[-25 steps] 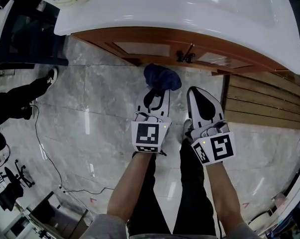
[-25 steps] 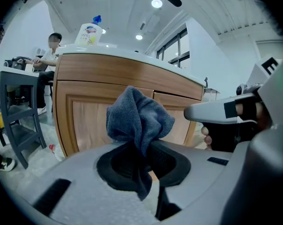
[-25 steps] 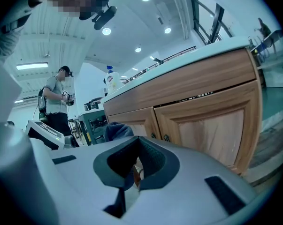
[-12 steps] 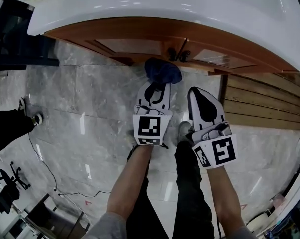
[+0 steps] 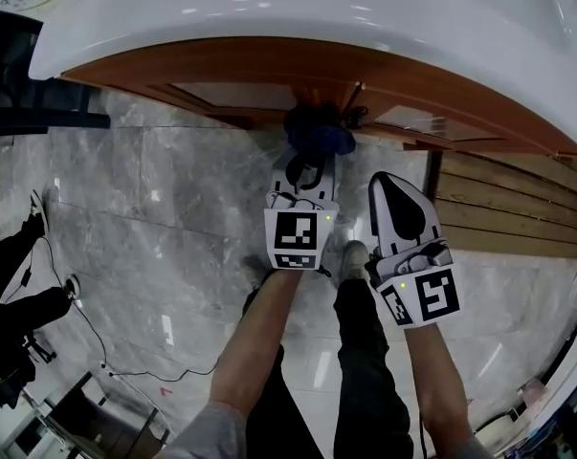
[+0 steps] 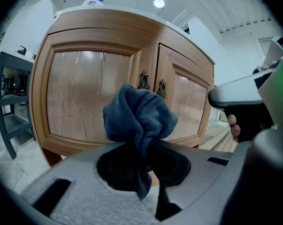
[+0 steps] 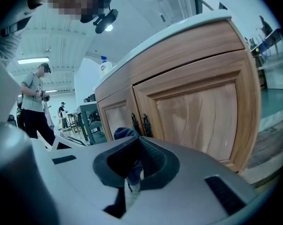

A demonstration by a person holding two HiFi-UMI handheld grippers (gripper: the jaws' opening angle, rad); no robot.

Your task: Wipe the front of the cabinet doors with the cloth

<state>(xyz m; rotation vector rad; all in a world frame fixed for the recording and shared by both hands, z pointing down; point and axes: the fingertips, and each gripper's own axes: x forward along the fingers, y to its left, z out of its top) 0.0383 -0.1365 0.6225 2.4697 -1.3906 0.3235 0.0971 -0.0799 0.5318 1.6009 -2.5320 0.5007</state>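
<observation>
There are two tools, one cloth, and one wooden cabinet with two doors that carry two dark ornate handles at the middle seam. The left tool [image 5: 310, 167] is pinching the dark blue cloth [image 5: 319, 134], which bunches above its tips in front of the seam, just below the handles; no view shows whether it touches the wood. The right tool [image 5: 388, 189] hangs beside it, further from the cabinet, its jaws pressed together on nothing. The cabinet stands on a grey marble tile floor [image 5: 154, 208] under a broad white basin top [image 5: 365, 17], with wooden slats [image 5: 508, 213] along the floor at the right. The head view shows the person's forearms, dark trousers and shoes below the tools. The left tool's view faces the doors squarely: left door [image 6: 80, 97], right door [image 6: 186, 109], handles [image 6: 144, 80] [image 6: 162, 88], the cloth [image 6: 139, 118] rising from the left tool [image 6: 141, 161], and a dark metal shelf unit [image 6: 10, 111] at the far left. The right tool's view takes the cabinet at a slant, with the cloth [image 7: 126, 133] peeping over the right tool [image 7: 131, 170], and it alone shows a spray bottle [image 7: 105, 67] on the top and a person [image 7: 34, 102] standing far back in a large, ceiling-lit room.
</observation>
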